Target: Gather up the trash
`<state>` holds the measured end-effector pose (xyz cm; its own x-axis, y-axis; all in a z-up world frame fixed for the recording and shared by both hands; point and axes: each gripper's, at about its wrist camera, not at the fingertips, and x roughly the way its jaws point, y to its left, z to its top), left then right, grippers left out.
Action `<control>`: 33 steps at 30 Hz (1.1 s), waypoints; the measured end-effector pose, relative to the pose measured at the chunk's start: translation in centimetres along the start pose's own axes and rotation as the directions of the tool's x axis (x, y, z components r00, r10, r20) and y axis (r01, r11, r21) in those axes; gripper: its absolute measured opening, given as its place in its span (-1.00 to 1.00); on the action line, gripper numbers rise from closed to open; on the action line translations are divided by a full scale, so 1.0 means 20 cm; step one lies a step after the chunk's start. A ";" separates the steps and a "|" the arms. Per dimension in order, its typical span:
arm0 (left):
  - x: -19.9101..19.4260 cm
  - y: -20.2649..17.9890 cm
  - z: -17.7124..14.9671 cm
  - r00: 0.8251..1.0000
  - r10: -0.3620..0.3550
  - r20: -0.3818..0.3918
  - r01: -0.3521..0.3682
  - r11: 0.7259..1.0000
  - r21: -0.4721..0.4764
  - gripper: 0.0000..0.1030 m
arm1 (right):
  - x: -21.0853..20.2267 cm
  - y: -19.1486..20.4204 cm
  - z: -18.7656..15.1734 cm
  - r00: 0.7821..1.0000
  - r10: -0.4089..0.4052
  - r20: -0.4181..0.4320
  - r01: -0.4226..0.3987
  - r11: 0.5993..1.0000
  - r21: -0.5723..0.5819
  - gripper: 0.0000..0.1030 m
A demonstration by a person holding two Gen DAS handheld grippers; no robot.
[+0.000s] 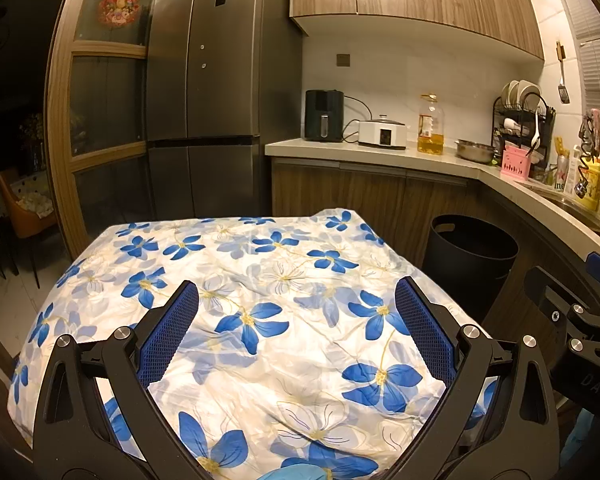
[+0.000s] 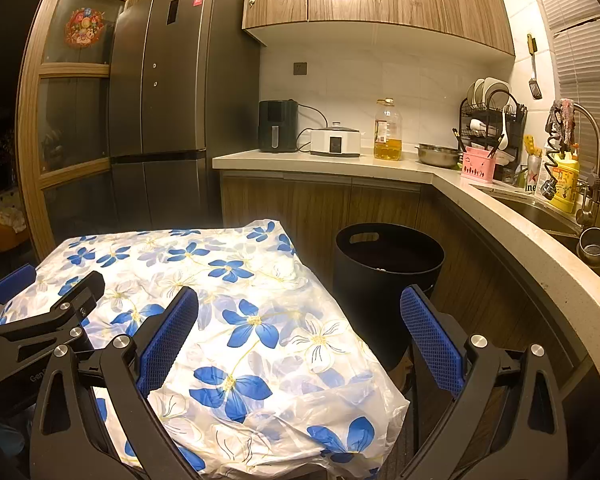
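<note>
Above flowered table (image 1: 260, 288), both hand-held grippers (image 1: 296, 332) (image 2: 300, 332) spread, round bin (image 2: 388, 264) upright beside.

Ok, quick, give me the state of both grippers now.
Left gripper: open, holding nothing, over the floral tablecloth.
Right gripper: open, holding nothing, over the table's right edge near the black bin.
</note>
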<state>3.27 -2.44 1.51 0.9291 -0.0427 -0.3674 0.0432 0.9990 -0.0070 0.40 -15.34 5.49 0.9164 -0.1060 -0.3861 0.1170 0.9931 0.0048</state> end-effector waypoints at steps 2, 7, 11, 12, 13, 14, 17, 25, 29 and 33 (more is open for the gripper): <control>0.00 0.00 0.00 1.000 0.001 0.001 -0.001 1.000 0.000 0.88 | 0.00 0.00 0.00 1.000 0.001 0.000 -0.001 1.000 0.001 0.89; 0.00 0.00 0.00 1.000 0.001 0.003 -0.001 1.000 -0.001 0.88 | 0.00 -0.01 0.00 1.000 0.002 -0.001 -0.002 1.000 0.000 0.89; 0.00 0.00 0.00 1.000 0.000 0.002 0.000 1.000 -0.001 0.88 | 0.00 0.00 0.00 1.000 0.002 -0.003 -0.002 1.000 0.002 0.89; 0.00 0.00 0.00 1.000 0.001 0.002 -0.001 1.000 -0.001 0.88 | 0.00 0.00 0.00 1.000 0.003 -0.003 -0.003 1.000 0.002 0.89; 0.00 0.00 0.00 1.000 0.001 0.002 -0.001 1.000 -0.001 0.88 | 0.00 -0.01 0.00 1.000 0.003 -0.002 -0.003 1.000 0.002 0.89; 0.00 0.00 0.00 1.000 0.001 0.003 -0.001 1.000 -0.001 0.88 | 0.00 -0.01 0.01 1.000 0.002 -0.001 -0.002 1.000 0.002 0.89; 0.00 0.00 0.00 1.000 0.000 0.003 0.000 1.000 -0.001 0.88 | 0.00 -0.01 0.01 1.000 0.003 -0.002 -0.003 1.000 0.003 0.89; 0.00 0.00 -0.01 1.000 0.000 0.004 0.000 1.000 -0.001 0.88 | 0.00 -0.01 0.01 1.000 0.000 -0.001 0.000 1.000 0.004 0.89; 0.00 0.00 -0.01 1.000 0.001 0.004 -0.001 1.000 -0.001 0.88 | 0.00 -0.02 0.00 1.000 0.001 -0.002 -0.001 1.000 0.005 0.89; 0.00 0.00 -0.01 1.000 0.000 0.004 0.000 1.000 -0.001 0.88 | 0.01 -0.01 0.00 1.000 0.002 -0.003 -0.002 1.000 0.007 0.89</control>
<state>3.11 -2.46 1.36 0.9306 -0.0432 -0.3635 0.0433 0.9990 -0.0080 0.49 -15.64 5.40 0.9155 -0.1044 -0.3886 0.1181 0.9929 0.0115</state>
